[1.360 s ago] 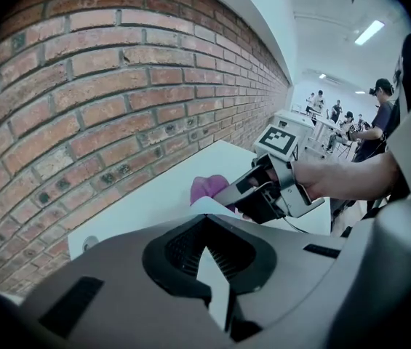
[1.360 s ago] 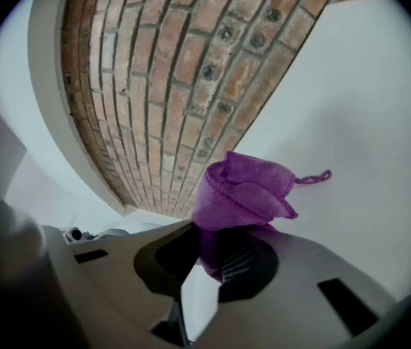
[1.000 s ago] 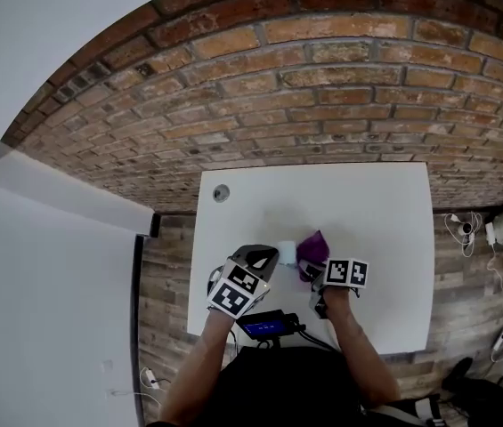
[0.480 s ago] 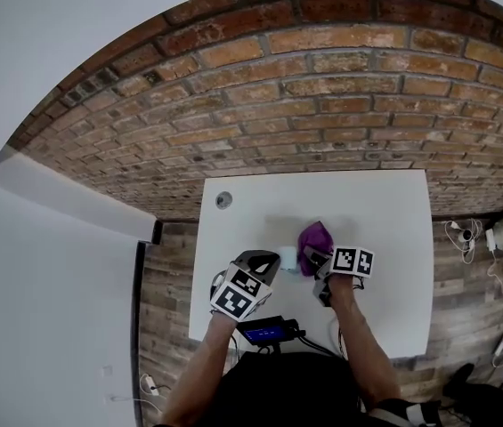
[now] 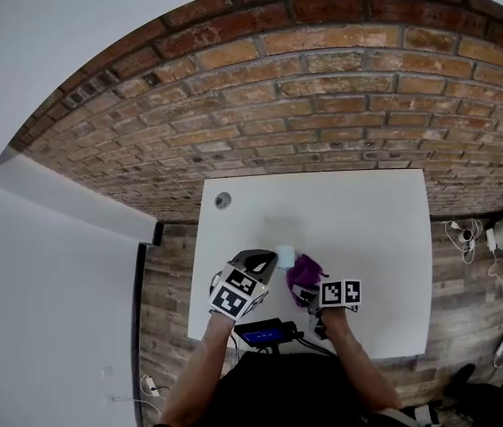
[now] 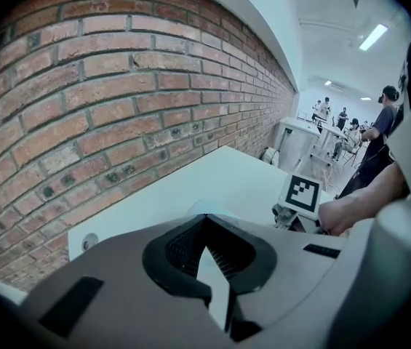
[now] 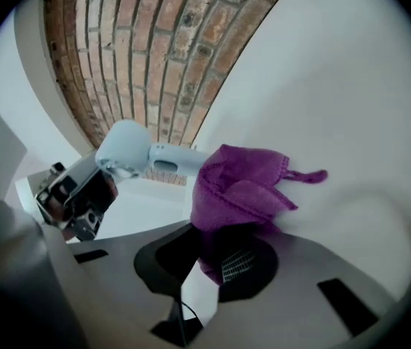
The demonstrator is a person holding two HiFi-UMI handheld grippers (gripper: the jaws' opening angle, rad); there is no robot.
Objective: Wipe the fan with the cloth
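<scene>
Your left gripper (image 5: 263, 259) sits near the 6 o'clock edge of the white table (image 5: 376, 238), jaws pressed together (its own view shows the two pads meeting). The fan (image 5: 285, 256), small and white, is just off that gripper's tip at 1 o'clock. The head view doesn't settle whether they touch.

Your right gripper (image 5: 310, 288) is clamped on the purple cloth (image 5: 304, 272). The right gripper view shows fabric bunched down between the pads. The rest stands up in a loose peak ahead of them, with a thin loop poking out at 3 o'clock. In that same view the cloth's left edge lies against the end of the fan's handle. The fan's rounded head is at 9 o'clock of the cloth, right over your left gripper.

From the head view the cloth is at 4 o'clock of the fan, right beside it, between your two grippers.

Other stuff, quick:
- There's a round cable hole (image 5: 223, 200) near the table's 11 o'clock corner.
- A dark device with a blue screen (image 5: 264, 333) hangs at the 6 o'clock edge between your forearms.
- A brick wall (image 5: 322, 96) stands beyond the 12 o'clock edge.
- Wood-plank floor (image 5: 166, 265) shows on both sides, with loose cables (image 5: 465, 227) at 3 o'clock.
- The left gripper view catches your right hand (image 6: 345, 213) at 3 o'clock, and people (image 6: 380, 122) standing far off (small, not much to make out).
</scene>
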